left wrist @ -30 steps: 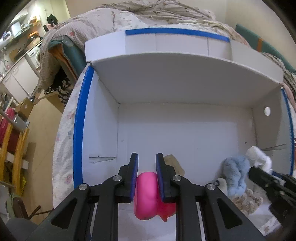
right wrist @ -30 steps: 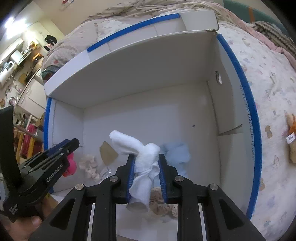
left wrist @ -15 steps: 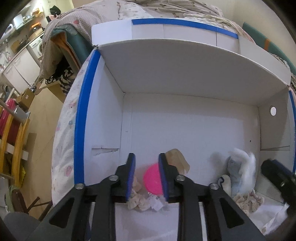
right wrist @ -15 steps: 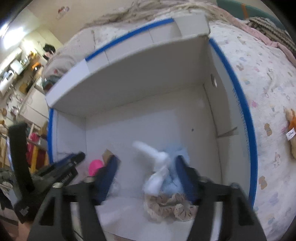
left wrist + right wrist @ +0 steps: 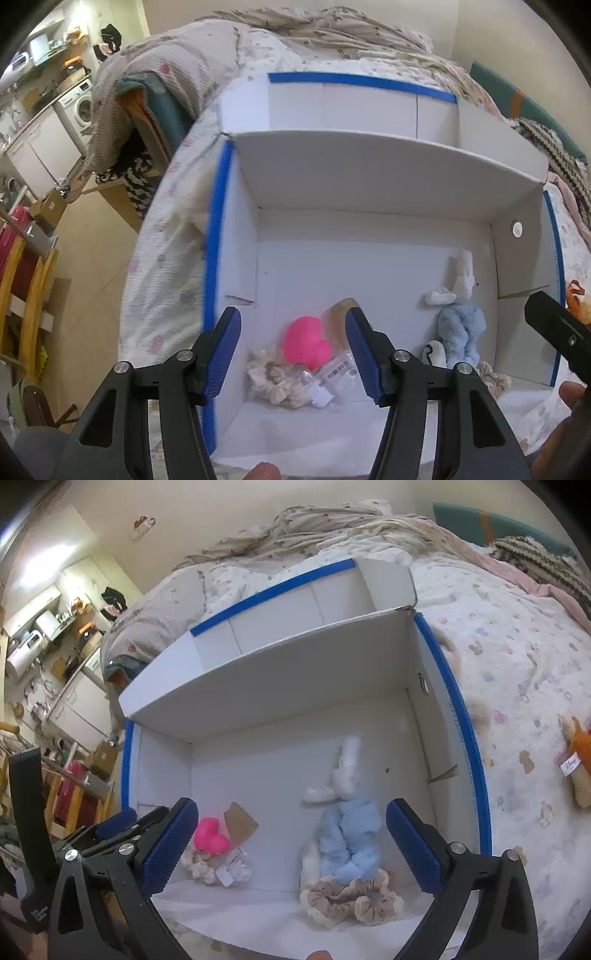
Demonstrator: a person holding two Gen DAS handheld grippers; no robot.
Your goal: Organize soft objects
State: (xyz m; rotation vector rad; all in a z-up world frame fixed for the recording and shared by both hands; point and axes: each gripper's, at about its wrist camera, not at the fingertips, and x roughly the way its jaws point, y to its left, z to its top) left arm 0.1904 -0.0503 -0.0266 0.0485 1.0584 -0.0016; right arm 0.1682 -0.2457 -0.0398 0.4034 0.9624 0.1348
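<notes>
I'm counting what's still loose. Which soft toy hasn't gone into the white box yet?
The orange plush toy with the white tag: it lies on the patterned bedspread outside the white box, while the pink plush and blue plush lie inside.

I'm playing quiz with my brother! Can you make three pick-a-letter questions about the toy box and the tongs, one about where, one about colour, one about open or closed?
1. Where is the pink heart toy?
A. In the white box, left side
B. On the bedspread
C. Held in the tongs

2. What colour is the fluffy toy under the white sock?
A. Green
B. Light blue
C. Red

3. How are the right tongs?
A. Shut on the sock
B. Shut on nothing
C. Open, holding nothing

Answers:
1. A: the heart lies on the floor of the white box, near its left wall, beside a cream scrunchie.
2. B: its fur is pale blue.
3. C: the two blue pads stand wide apart with nothing between them; the left tongs are open too.
</notes>
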